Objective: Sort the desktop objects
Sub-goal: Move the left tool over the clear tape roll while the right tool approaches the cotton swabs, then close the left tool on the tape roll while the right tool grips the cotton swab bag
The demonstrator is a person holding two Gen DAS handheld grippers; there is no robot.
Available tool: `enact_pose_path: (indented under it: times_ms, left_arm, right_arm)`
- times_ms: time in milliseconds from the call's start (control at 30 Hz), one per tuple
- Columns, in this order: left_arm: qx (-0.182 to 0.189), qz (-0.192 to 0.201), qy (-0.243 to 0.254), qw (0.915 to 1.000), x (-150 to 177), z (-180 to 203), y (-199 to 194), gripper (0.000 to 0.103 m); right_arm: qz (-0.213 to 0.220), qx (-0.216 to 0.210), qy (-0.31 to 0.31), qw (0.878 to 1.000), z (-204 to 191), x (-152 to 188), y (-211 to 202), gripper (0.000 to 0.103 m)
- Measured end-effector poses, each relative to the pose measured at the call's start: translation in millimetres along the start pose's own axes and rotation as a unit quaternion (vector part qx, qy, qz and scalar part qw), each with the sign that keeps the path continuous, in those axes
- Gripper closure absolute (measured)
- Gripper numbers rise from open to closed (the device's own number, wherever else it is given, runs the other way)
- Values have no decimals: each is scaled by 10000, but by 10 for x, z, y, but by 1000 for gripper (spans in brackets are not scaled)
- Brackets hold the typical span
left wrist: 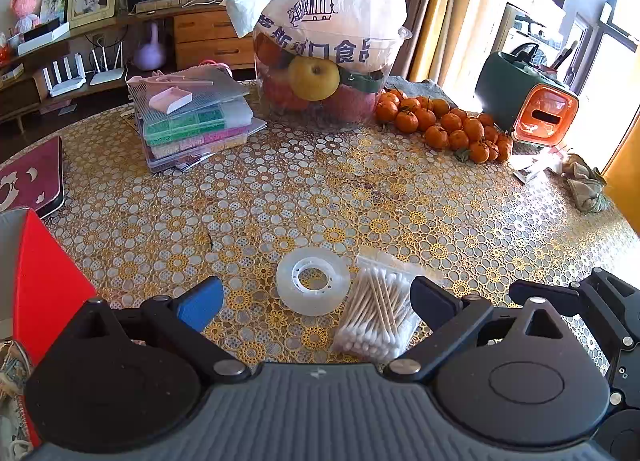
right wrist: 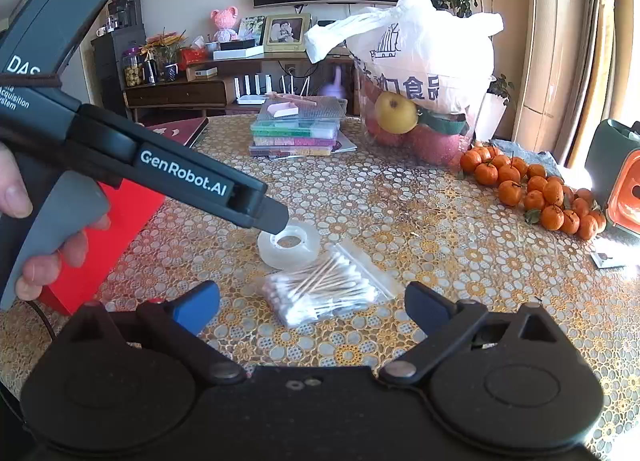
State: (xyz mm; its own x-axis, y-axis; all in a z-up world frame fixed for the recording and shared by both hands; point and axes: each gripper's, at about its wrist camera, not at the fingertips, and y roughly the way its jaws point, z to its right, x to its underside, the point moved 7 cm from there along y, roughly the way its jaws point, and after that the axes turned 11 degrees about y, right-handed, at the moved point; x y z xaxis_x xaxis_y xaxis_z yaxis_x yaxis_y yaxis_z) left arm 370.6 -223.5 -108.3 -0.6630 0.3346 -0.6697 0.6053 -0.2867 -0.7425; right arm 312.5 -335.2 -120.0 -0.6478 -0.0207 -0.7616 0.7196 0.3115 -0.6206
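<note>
- The left gripper [left wrist: 316, 297] is low over the table [left wrist: 400, 201], fingers spread wide and empty, with the tape roll [left wrist: 313, 281] and bag of cotton swabs [left wrist: 376, 317] lying between them.
- In the right wrist view, the left gripper's tip sits above the tape roll [right wrist: 289, 242]; a hand [right wrist: 44, 229] grips its handle.
- The right gripper [right wrist: 312, 307] is released too, near the swabs [right wrist: 324, 293].
- A red box [right wrist: 108, 237] stands left of the tape.

A clear tape roll [left wrist: 313, 281] lies flat on the table; touching it, perhaps, a zip bag of cotton swabs [left wrist: 376, 317], also flat.
</note>
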Motion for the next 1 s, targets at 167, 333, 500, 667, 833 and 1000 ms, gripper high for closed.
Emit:
enact_pose_path:
  times_ms: [167, 333, 500, 667, 833, 1000]
  left_arm:
    - [-16, -95, -48, 9999, -2, 5, 175, 3]
    - [-54, -203, -92, 9997, 17, 2, 357, 3]
    - [-85, -297, -147, 9994, 49, -45, 525, 3]
    - [-157, -354, -144, 9991, 79, -85, 646, 3]
    - [-207, -421, -165, 9988, 122, -119, 743, 3]
    - [-228, -359, -102, 9990, 127, -120, 783, 3]
  right_arm:
    - [-13, 6, -23, 10000, 43, -7, 139, 4]
    - [-92, 6, -37, 10000, 86, -2, 296, 4]
    - [-172, 4, -76, 9998, 116, 1, 432, 4]
    - [-212, -1, -53, 9998, 135, -9, 516, 4]
    - [-243, -4, -46, 9997, 136, -5, 589, 4]
    - [-280, 39, -111, 9995, 150, -4, 668, 4]
